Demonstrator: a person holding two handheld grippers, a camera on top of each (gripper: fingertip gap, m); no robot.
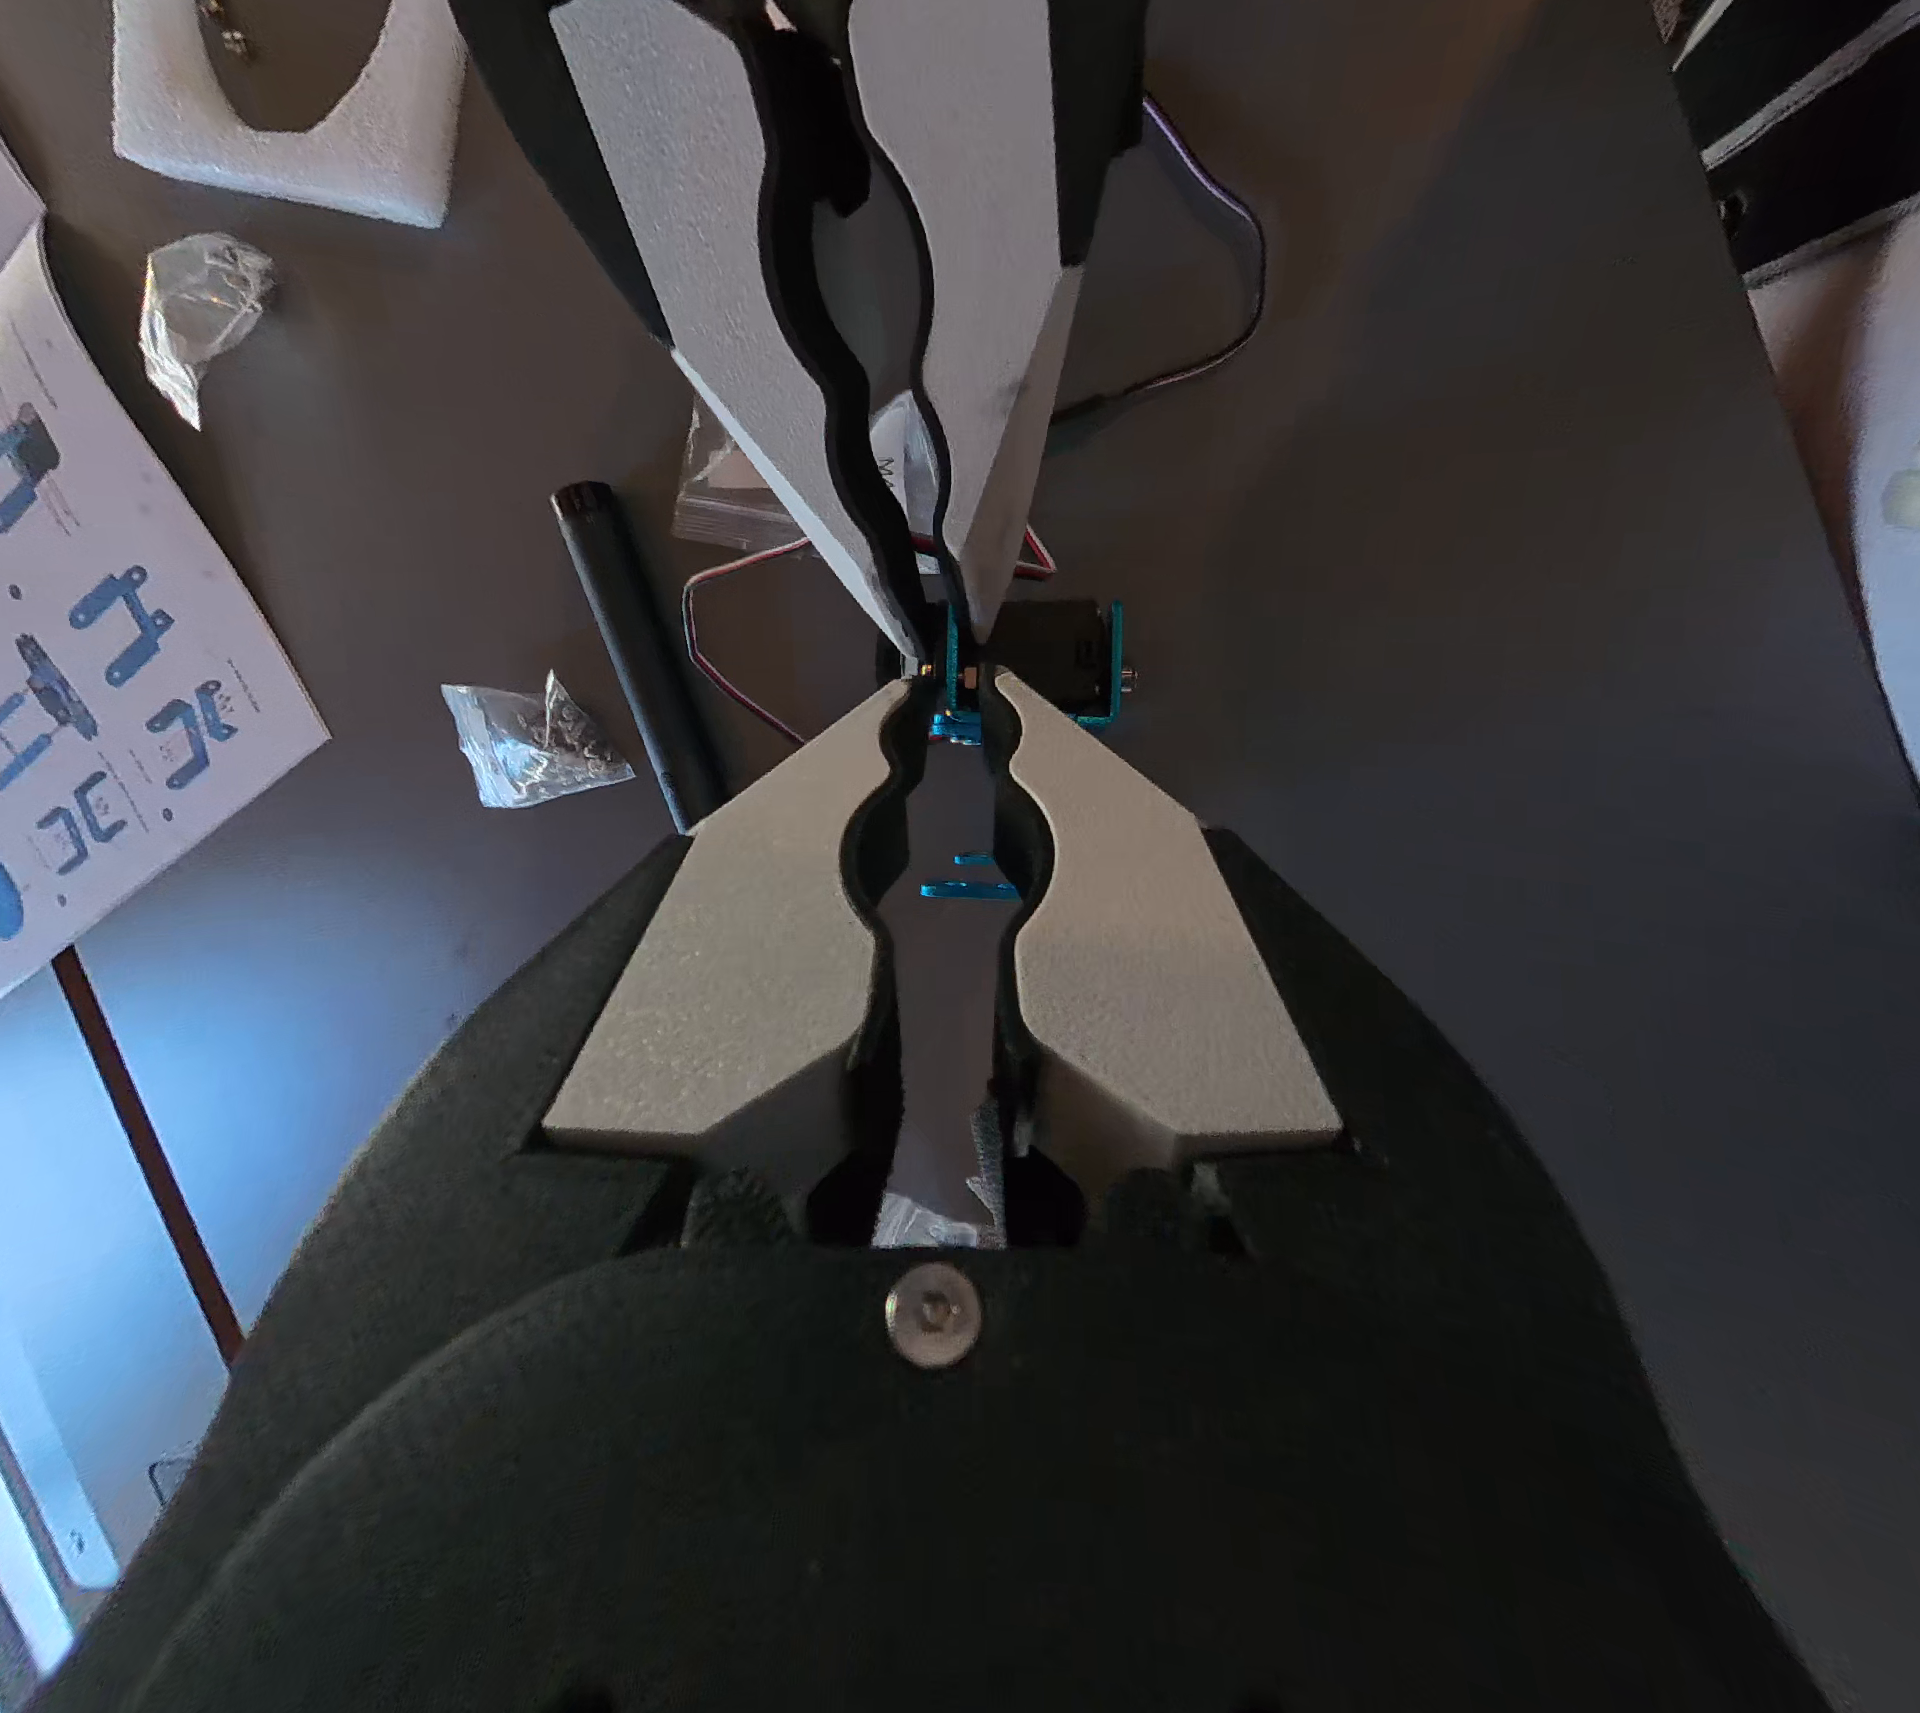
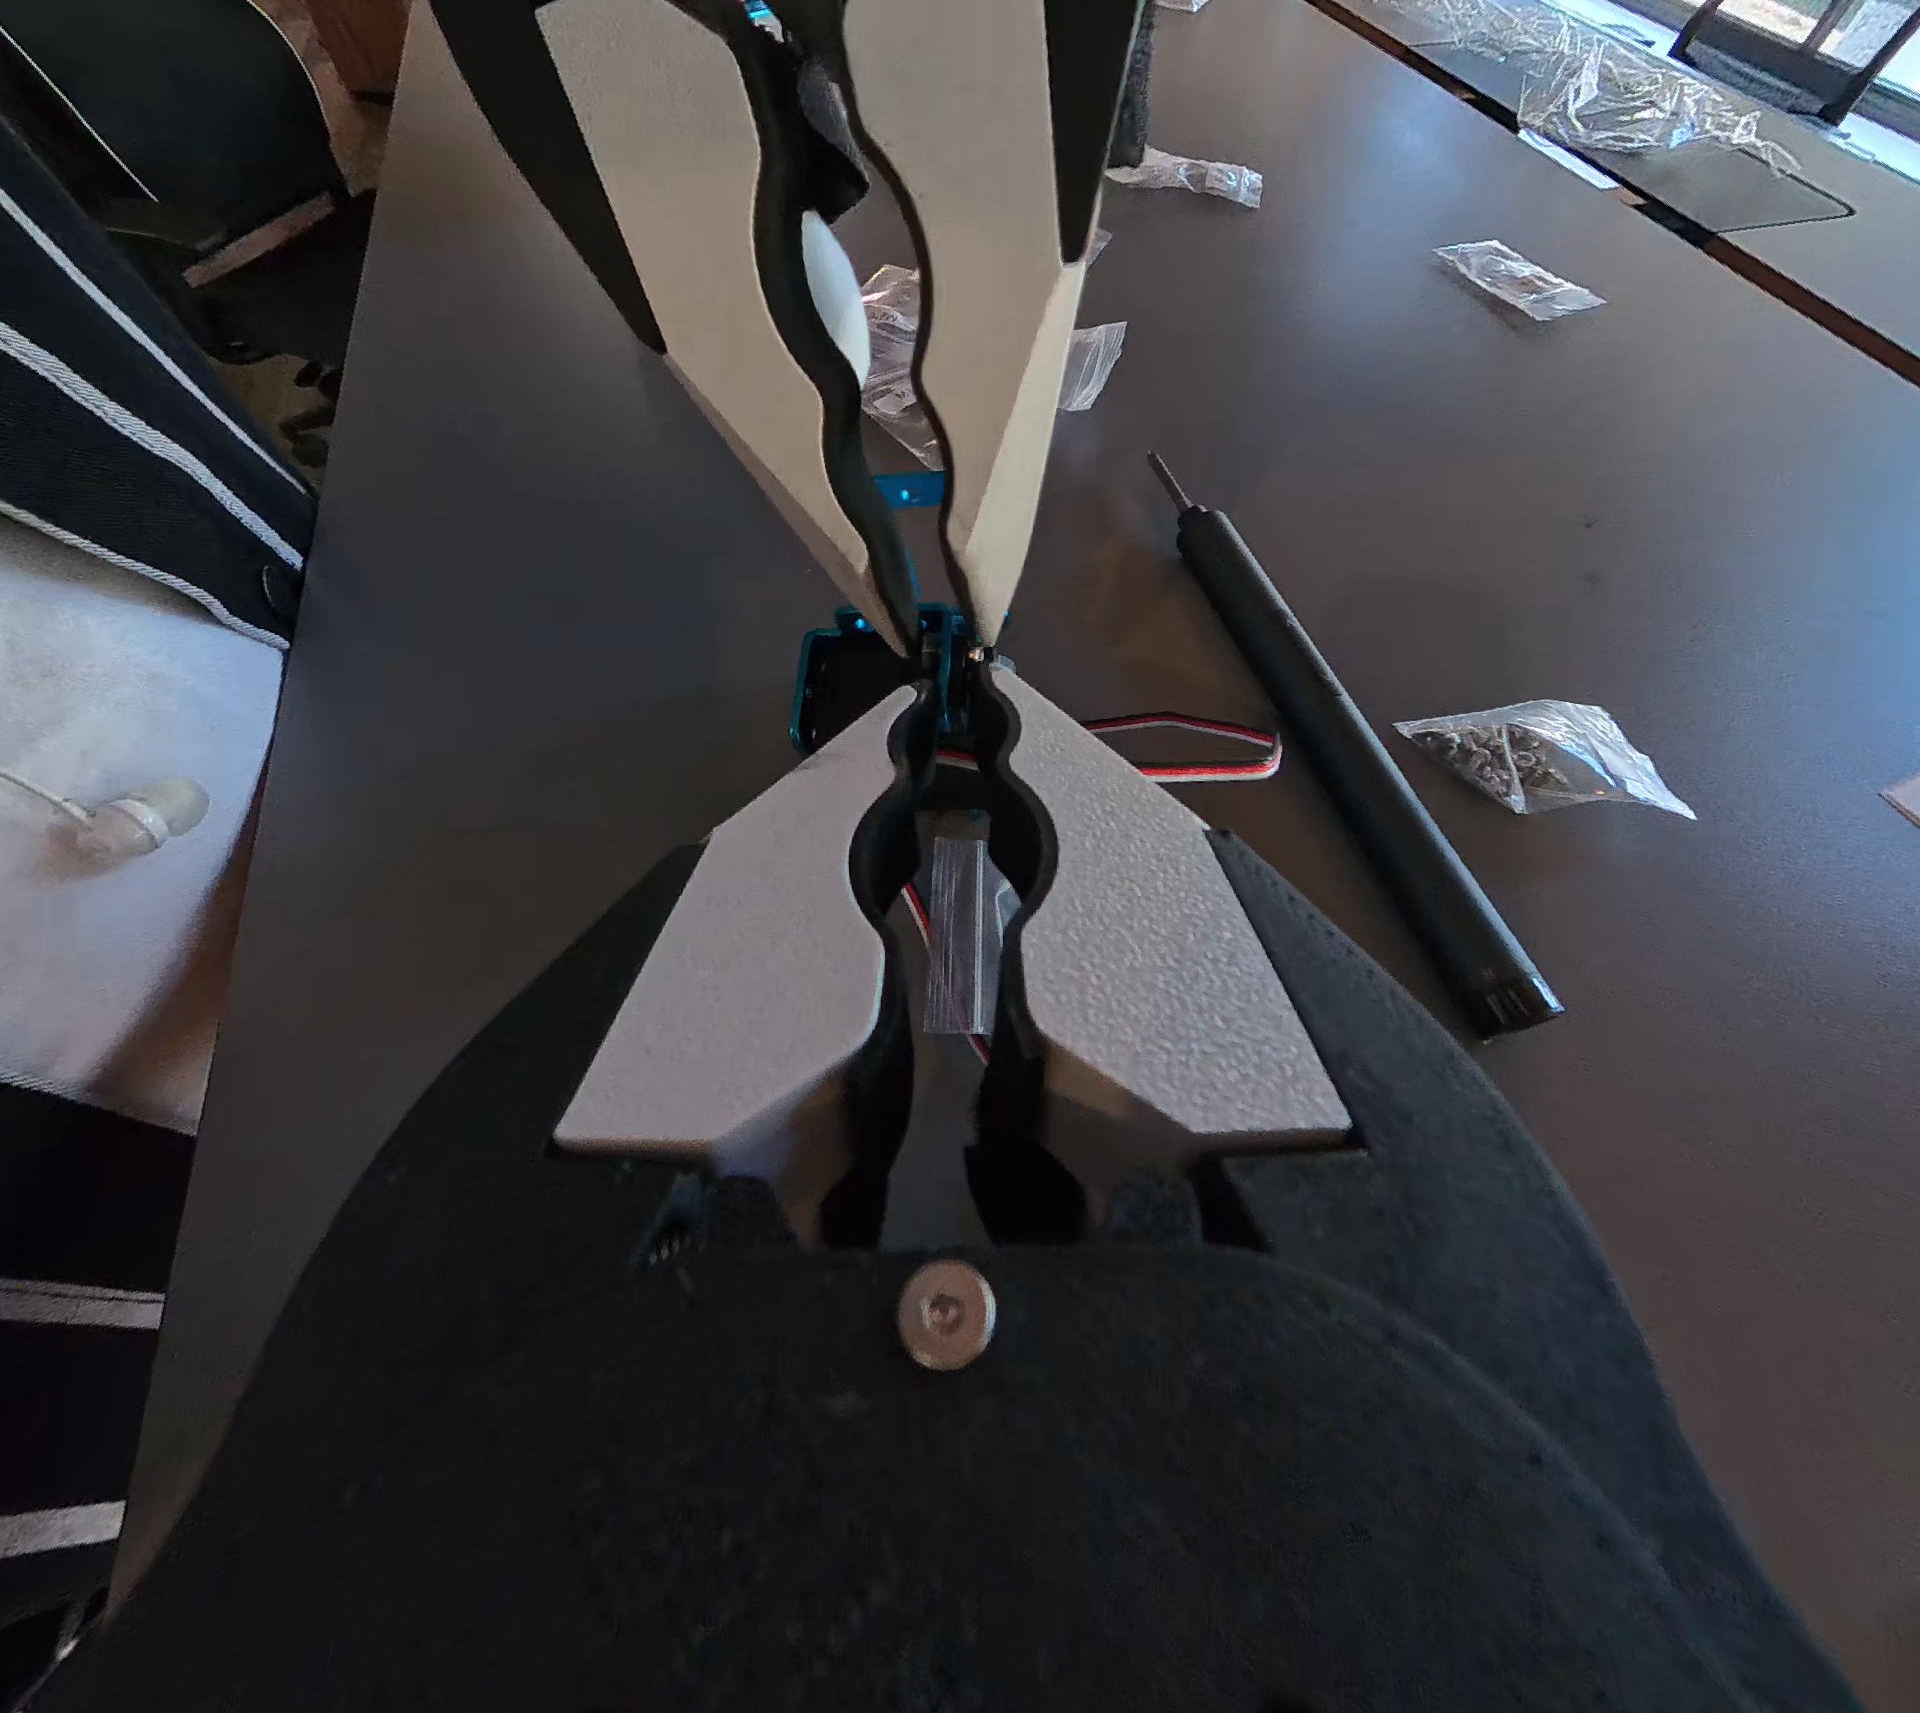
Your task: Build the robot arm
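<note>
Servo bracket (image 1: 961,707), blue, both grippers' jaws pinching it, tip-to-tip

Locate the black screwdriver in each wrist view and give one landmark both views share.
Left wrist view: the black screwdriver lies left of centre on the dark table, beside a clear bag of screws.
Right wrist view: it lies right of centre, running diagonally, tip toward the top.
Shared landmark: the blue bracket with a black servo, where the left gripper and right gripper meet tip to tip.
</note>
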